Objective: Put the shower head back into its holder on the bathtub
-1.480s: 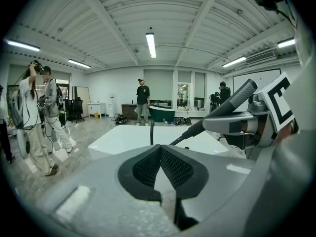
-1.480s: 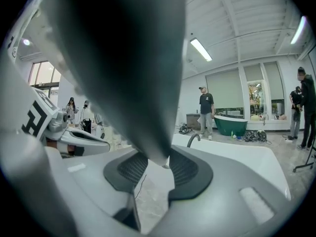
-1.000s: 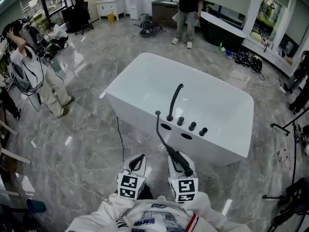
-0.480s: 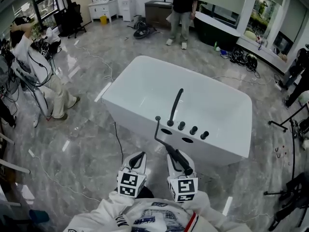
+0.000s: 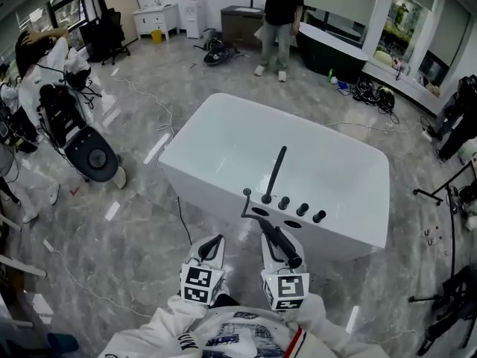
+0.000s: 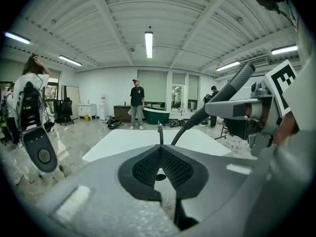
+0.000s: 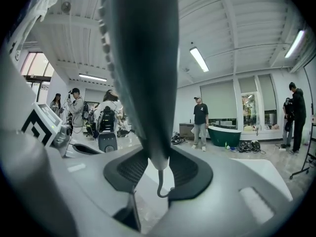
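The white bathtub (image 5: 223, 136) stands just ahead of me in the head view. On its near deck are a black curved spout (image 5: 273, 172), three knobs (image 5: 302, 209) and a dark oval opening (image 5: 260, 212). My right gripper (image 5: 276, 237) is shut on the black shower head (image 5: 283, 247), held level short of the tub's near rim. Its hose (image 5: 245, 202) arches up and bends toward the deck. In the right gripper view the shower head (image 7: 143, 73) fills the gap above the gripper (image 7: 159, 169). My left gripper (image 5: 212, 245) is beside it, shut and holding nothing (image 6: 160, 154).
A person (image 5: 281, 13) stands beyond the tub near a dark green tub (image 5: 332, 47). At the left a person (image 5: 45, 88) carries black gear. A black cable (image 5: 180, 211) runs over the marble floor by the tub's left corner. A stand (image 5: 447, 192) is at the right.
The bathtub has come slightly nearer and lower in the head view. The person at the left has turned and moved. Both grippers keep their pose, the right still holding the shower head.
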Motion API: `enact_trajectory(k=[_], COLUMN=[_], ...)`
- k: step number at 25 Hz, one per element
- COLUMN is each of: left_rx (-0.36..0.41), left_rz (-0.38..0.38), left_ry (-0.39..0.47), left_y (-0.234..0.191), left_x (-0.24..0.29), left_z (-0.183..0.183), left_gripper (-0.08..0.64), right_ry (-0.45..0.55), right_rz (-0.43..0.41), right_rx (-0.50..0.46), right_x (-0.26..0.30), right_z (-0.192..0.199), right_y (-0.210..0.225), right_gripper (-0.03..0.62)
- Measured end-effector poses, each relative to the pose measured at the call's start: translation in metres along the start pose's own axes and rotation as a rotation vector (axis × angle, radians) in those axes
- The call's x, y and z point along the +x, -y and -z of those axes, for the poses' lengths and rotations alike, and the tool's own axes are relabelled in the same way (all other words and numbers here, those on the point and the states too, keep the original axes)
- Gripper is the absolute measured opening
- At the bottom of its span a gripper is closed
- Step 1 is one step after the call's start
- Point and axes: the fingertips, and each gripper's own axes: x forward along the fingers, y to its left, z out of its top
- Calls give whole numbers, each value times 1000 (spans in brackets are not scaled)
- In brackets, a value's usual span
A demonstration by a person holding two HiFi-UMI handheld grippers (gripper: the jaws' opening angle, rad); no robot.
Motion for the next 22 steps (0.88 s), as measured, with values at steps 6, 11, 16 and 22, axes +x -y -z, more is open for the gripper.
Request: enact_trajectory(k=[6, 11, 16, 22], left_rx=[7, 37, 62, 80], left_rz=[15, 19, 35, 59], left_ry=[26, 62, 88, 117], left_y=[-17, -38, -51, -64], left_x=[6, 11, 18, 28], left_z=[-14, -34, -47, -68], left_gripper=[2, 2, 2, 2], right_ry=[15, 27, 50, 82], right_rz=[25, 46, 71, 115], right_rx=[-9, -15, -21, -23], right_x=[12, 26, 35, 50], right_z=[-12, -23, -34, -53], right_y=[-4, -10, -13, -9], right_gripper=[137, 137, 137, 137])
